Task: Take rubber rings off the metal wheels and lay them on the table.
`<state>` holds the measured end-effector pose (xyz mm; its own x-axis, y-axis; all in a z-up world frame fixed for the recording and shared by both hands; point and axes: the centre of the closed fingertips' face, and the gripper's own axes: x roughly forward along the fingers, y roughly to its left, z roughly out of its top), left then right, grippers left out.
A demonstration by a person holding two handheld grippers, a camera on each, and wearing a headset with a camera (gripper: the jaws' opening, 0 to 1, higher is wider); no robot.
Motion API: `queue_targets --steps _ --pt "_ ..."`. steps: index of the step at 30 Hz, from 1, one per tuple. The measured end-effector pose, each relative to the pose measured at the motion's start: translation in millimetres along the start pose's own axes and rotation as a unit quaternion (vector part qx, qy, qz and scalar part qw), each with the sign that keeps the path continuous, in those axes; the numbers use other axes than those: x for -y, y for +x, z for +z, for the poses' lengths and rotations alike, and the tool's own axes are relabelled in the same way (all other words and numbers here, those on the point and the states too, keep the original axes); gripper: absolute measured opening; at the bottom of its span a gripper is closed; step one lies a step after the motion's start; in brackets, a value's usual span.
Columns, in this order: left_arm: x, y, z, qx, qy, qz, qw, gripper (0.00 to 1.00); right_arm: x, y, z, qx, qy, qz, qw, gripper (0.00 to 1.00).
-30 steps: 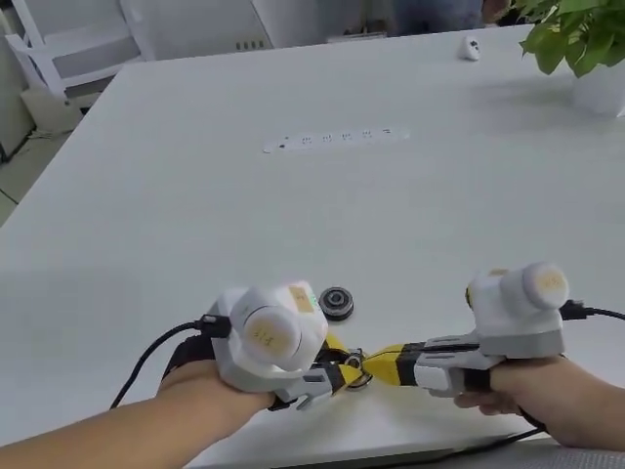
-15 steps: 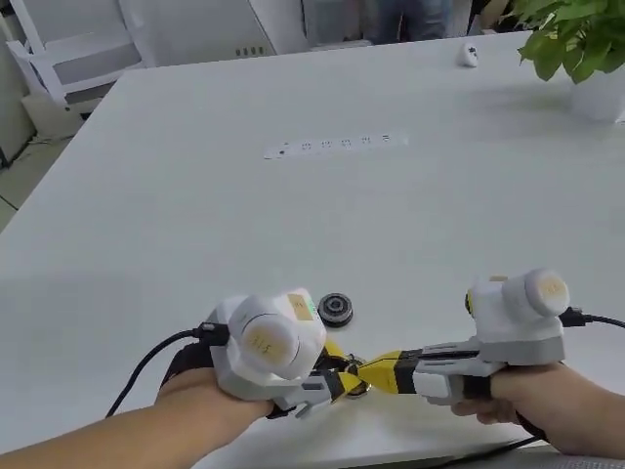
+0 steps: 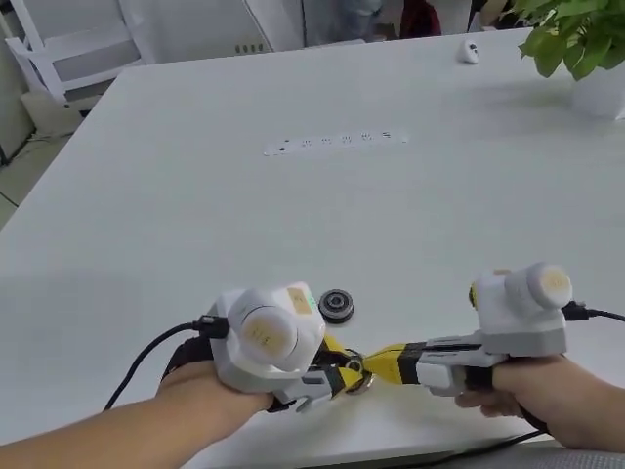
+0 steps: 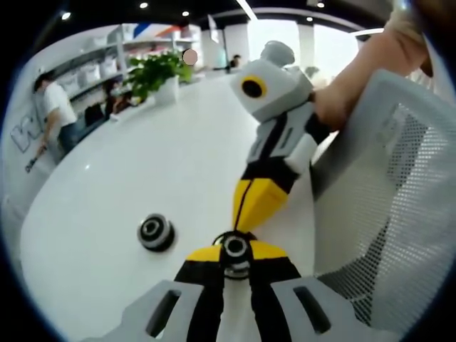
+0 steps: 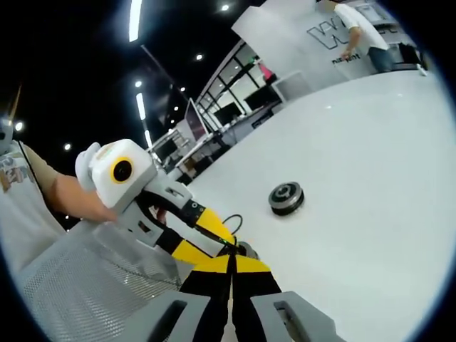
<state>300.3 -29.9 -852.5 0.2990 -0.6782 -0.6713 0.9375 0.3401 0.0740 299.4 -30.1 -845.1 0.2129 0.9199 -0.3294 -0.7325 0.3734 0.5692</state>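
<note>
A small metal wheel (image 4: 235, 247) with a black rubber ring is clamped between the yellow-and-black jaws of my left gripper (image 4: 235, 256), just above the table's near edge. My right gripper (image 5: 231, 258) comes in from the right with its jaws shut, its tips pinching the ring on that wheel (image 5: 246, 249). In the head view the left gripper (image 3: 344, 371) and right gripper (image 3: 367, 363) meet tip to tip at the wheel (image 3: 355, 376). A second wheel (image 3: 336, 304) with its ring on lies flat on the white table, just beyond the grippers.
A power strip (image 3: 337, 142) is set into the table's middle. A potted plant (image 3: 576, 44) and a small white object (image 3: 470, 49) stand at the far right. The table's front edge (image 3: 391, 445) runs right under the grippers. A mesh chair (image 4: 399, 206) is behind me.
Both grippers stay locked together on the held wheel, shifting only slightly. The wheel on the table has not moved.
</note>
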Motion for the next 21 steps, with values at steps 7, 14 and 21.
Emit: queue_targets --steps 7,14,21 --pt "0.3 -0.1 0.4 0.000 0.000 -0.001 1.0000 0.12 -3.5 3.3 1.7 -0.008 -0.010 0.001 0.9999 0.00" --pt "0.6 -0.1 1.0 -0.002 -0.008 -0.008 0.9999 0.14 -3.3 2.3 0.2 -0.015 -0.015 -0.002 0.9998 0.00" --pt "0.1 -5.4 1.4 -0.004 -0.017 -0.013 0.9998 0.19 -3.8 0.6 2.1 -0.015 -0.016 -0.004 0.9997 0.00"
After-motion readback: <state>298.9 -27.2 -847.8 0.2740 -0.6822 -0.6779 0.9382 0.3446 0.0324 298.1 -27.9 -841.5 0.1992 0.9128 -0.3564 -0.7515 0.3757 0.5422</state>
